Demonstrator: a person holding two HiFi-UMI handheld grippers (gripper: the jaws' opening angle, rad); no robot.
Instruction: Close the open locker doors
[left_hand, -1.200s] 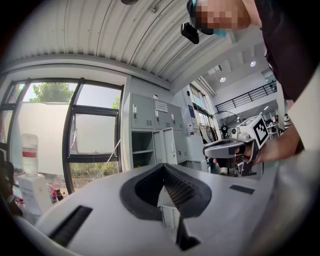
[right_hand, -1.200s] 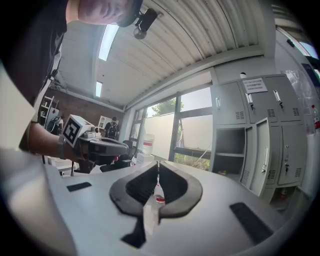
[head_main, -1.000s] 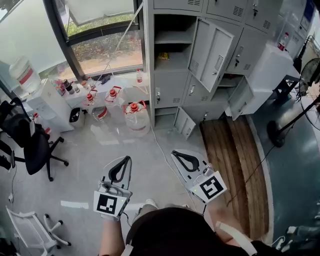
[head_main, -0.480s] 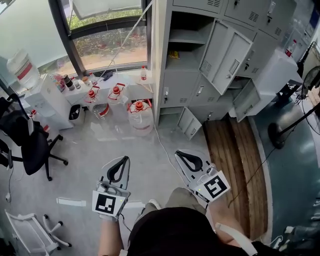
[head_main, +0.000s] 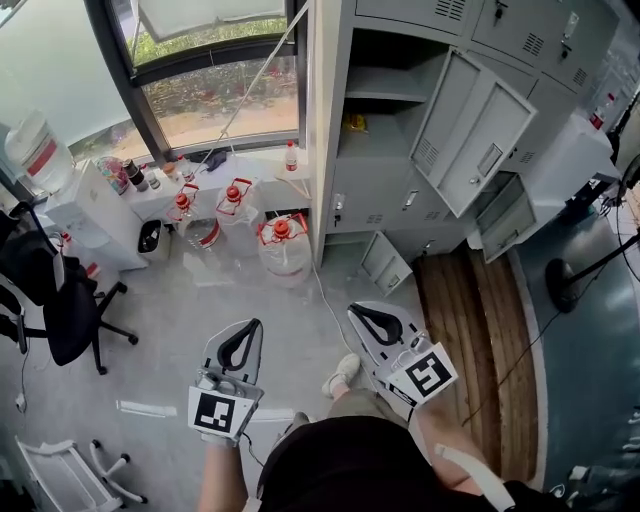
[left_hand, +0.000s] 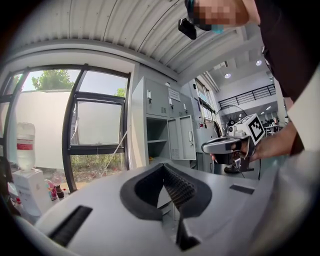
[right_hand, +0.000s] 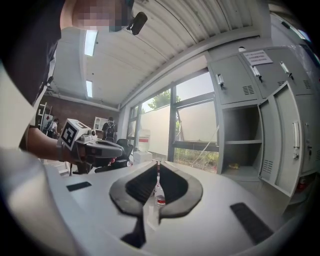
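Ahead beside the window stands the tall grey metal locker bank (head_main: 370, 195), its large upper door (head_main: 478, 135) and small bottom door (head_main: 384, 262) hanging open. Clear red-capped water jugs (head_main: 283, 245) crowd the floor to its left. The left gripper (head_main: 256, 323) and right gripper (head_main: 353, 309) hover well apart from it, fingers together and empty.

Steps closer to the lockers (head_main: 400, 190), now larger and lower in the head view. Swings a shoe (head_main: 343, 373) forward onto the floor (head_main: 200, 300) between left claw (head_main: 252, 328) and right claw (head_main: 358, 313). Brings water jugs (head_main: 283, 245) and upper open door (head_main: 470, 130) nearer.
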